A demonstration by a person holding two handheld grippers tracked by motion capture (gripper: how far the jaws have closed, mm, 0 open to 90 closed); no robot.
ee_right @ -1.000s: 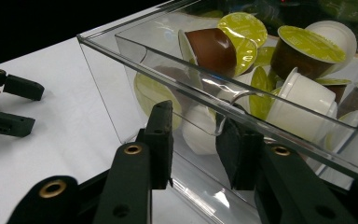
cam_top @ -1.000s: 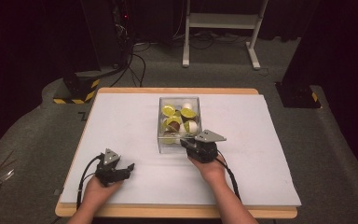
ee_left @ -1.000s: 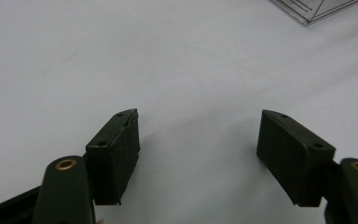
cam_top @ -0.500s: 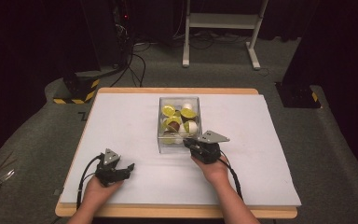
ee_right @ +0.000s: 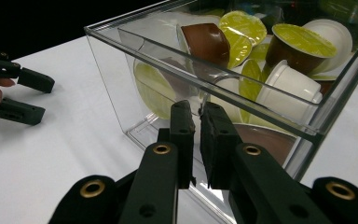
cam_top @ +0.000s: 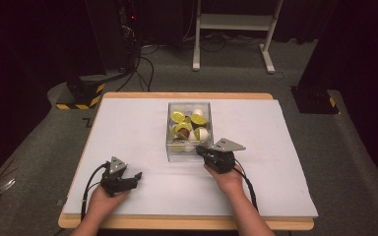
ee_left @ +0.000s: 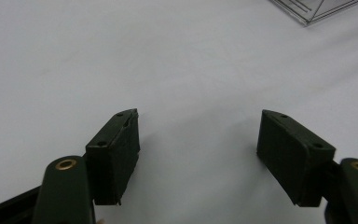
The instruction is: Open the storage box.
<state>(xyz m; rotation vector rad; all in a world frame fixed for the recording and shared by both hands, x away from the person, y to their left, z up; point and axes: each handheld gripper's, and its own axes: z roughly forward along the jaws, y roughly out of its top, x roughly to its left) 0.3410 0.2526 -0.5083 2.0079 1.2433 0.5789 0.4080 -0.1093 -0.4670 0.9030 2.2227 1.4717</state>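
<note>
A clear plastic box (cam_top: 169, 129) stands mid-table and holds several coffee pods (cam_top: 189, 125), some brown or white with yellow-green lids. My right gripper (cam_top: 200, 149) rests at the box's near right corner. In the right gripper view its jaws (ee_right: 198, 114) are shut, nothing between them, just in front of the clear wall (ee_right: 121, 70). My left gripper (cam_top: 137, 176) lies on the white tabletop to the near left, well apart from the box. Its jaws (ee_left: 198, 140) stand wide open over bare table, and this same gripper (ee_right: 44, 99) appears open in the right gripper view.
The white table surface (cam_top: 275, 147) has a wooden edge (cam_top: 187, 223) along the front. A corner of the box (ee_left: 317, 9) peeks into the left gripper view. Behind the table are a white frame stand (cam_top: 231, 29), floor cables and a yellow-black striped block (cam_top: 81, 93).
My right gripper has drifted slightly to the right along the box's near side. The left gripper has stayed where it was.
</note>
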